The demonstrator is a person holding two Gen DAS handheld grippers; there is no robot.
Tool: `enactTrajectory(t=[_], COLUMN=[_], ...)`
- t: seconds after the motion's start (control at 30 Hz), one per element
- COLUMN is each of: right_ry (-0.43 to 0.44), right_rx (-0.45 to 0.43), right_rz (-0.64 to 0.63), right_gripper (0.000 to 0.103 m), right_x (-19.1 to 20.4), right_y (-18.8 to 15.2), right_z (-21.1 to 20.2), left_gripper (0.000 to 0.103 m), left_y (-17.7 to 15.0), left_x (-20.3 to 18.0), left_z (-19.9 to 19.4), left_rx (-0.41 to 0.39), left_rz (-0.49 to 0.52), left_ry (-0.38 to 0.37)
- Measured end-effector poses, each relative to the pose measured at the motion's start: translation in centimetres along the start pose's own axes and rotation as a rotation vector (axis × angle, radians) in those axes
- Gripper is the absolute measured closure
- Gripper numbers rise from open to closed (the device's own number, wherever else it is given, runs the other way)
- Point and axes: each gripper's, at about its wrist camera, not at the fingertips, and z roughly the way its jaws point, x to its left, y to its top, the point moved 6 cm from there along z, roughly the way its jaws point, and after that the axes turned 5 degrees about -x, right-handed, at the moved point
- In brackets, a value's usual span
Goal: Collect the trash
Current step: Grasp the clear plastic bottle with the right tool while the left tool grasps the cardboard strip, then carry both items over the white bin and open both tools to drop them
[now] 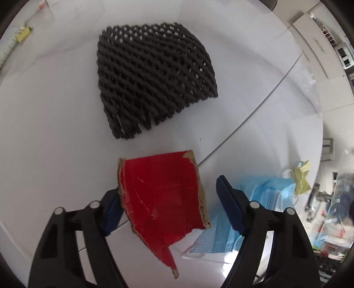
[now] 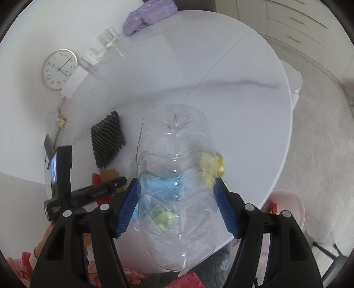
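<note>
In the left wrist view my left gripper [image 1: 170, 203] is open, its blue pads on either side of a torn red cardboard piece [image 1: 163, 201] that lies on the white table [image 1: 55, 133]. A black foam net [image 1: 152, 77] lies beyond it. A blue face mask [image 1: 263, 199] and a crumpled yellow paper [image 1: 302, 177] lie to the right. In the right wrist view my right gripper [image 2: 177, 199] is shut on a clear plastic bottle [image 2: 177, 177], held above the table. The mask [image 2: 163, 186], yellow paper [image 2: 212, 168] and a green scrap [image 2: 163, 217] show through it.
A wall clock [image 2: 59, 69], two glasses [image 2: 109, 37], a purple pack [image 2: 150, 13] and a white card [image 2: 73, 83] sit at the table's far side. The black net [image 2: 108, 138] and the left gripper's body [image 2: 66, 186] lie left of the bottle. A pink bin [image 2: 287, 206] stands beside the table.
</note>
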Motion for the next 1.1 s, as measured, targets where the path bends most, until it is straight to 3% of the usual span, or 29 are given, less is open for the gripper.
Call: enactTrajectory(t=[0.13, 0.27, 0.43, 0.67, 0.87, 1.1], right_ry=[-0.016, -0.019, -0.016, 0.000, -0.057, -0.191], right_rx=[-0.002, -0.014, -0.039, -0.115, -0.190, -0.242], right_rz=[0.013, 0.021, 0.023, 0.021, 0.046, 0.173], right_gripper=[0.035, 0.035, 0.035, 0.035, 0.035, 0.034], right_x=[-1.0, -2.1, -2.6, -4.2, -8.2, -16.9], right_y=[-1.0, -1.8, -2.1, -2.6, -4.7, -10.3], right_z=[-0.5, -1.5, -2.6, -5.8, -10.6, -16.5], left_gripper=[0.056, 0.068, 0.069, 0.069, 0.068, 0.068], left_y=[0.1, 0.3, 0.7, 0.2, -3.6, -11.0], left_x=[-0.6, -1.0, -1.4, -4.9, -15.0, -28.3], left_z=[0.0, -0.5, -2.7, -9.7, -13.9, -13.4], left_rx=[-0.010, -0.022, -0.075, -0.209, -0.232, -0.183], left_rz=[0.016, 0.005, 0.039, 0.152, 0.343, 0.594], left_ry=[0.023, 0.002, 0.011, 0.009, -0.126, -0.242])
